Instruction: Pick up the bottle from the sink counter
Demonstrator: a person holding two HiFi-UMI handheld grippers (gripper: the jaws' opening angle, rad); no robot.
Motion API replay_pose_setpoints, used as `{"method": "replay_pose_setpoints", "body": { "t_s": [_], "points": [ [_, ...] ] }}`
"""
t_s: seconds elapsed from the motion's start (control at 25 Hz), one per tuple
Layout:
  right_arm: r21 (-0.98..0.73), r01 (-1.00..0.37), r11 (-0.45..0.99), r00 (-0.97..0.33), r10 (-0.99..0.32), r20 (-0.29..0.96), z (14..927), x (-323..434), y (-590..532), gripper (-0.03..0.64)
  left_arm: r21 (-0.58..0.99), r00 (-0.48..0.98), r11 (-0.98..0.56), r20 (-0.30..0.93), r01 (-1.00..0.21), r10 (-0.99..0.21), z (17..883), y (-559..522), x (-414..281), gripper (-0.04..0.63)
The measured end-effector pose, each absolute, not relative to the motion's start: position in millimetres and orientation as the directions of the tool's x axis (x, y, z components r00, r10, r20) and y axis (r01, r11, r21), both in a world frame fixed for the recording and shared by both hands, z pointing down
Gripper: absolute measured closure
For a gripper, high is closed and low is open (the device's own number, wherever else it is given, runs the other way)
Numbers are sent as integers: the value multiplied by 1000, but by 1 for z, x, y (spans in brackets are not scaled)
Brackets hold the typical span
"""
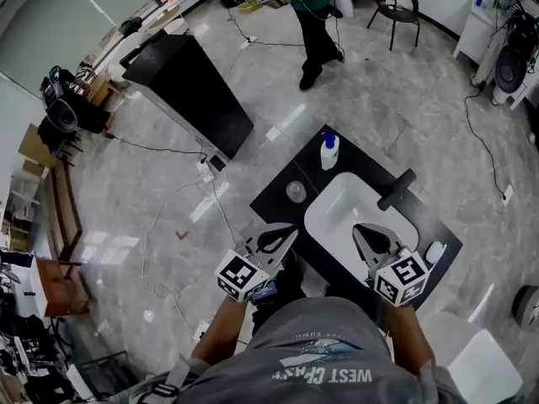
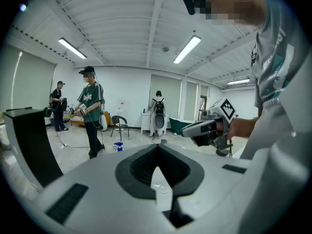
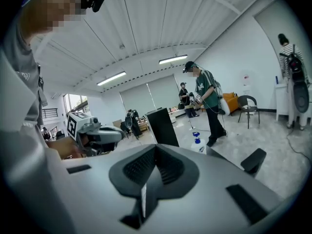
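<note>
Done so far: nothing that I can see; the white plastic bottle with the blue cap stands upright and untouched.
Bottle's place: the far corner of the black sink counter, just beyond the white oval basin and well apart from both tools.
Left gripper: jaws pressed together with nothing between them, held over the near left edge of the counter.
Right gripper: jaws likewise closed and empty, over the near rim of the basin.
Left to do: by my reckoning all of it. One gripper must open, reach across the basin, close on the bottle and lift it.
Counter: also a black faucet to the basin's right, a clear glass tumbler to its left, and a small white item at the near right corner; I cannot tell what that is.
Room: a glossy grey marbled floor with trailing cables, a tall black slanted stand, a black chair, and another person in a green top at the far side.
</note>
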State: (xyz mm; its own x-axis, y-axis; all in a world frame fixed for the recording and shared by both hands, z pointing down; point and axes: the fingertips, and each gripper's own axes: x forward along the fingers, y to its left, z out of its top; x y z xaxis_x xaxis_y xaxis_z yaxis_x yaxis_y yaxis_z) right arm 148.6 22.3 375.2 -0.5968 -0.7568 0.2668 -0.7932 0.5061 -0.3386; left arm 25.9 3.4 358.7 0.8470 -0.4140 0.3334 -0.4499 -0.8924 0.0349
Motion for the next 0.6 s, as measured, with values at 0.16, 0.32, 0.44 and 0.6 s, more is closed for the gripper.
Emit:
{"method": "replay_pose_setpoints", "body": {
  "t_s": [0.16, 0.32, 0.44, 0.6],
  "points": [
    [-340, -798, 498, -587, -771, 247, 362, 130, 3, 615, 59, 850, -898, 353, -437, -390, 374, -16, 9, 592],
    [-309, -786, 535, -611, -749, 257, 352, 103, -17, 615, 49, 850, -890, 323, -454, -416, 369, -51, -9, 592],
    [-305, -786, 538, -613, -744, 267, 351, 91, -31, 615, 66, 854, -886, 306, -459, -420, 373, -71, -16, 592],
    [-318, -785, 531, -615, -728, 302, 361, 83, -43, 615, 92, 855, -883, 313, -460, -413, 386, -90, -21, 592]
  ]
}}
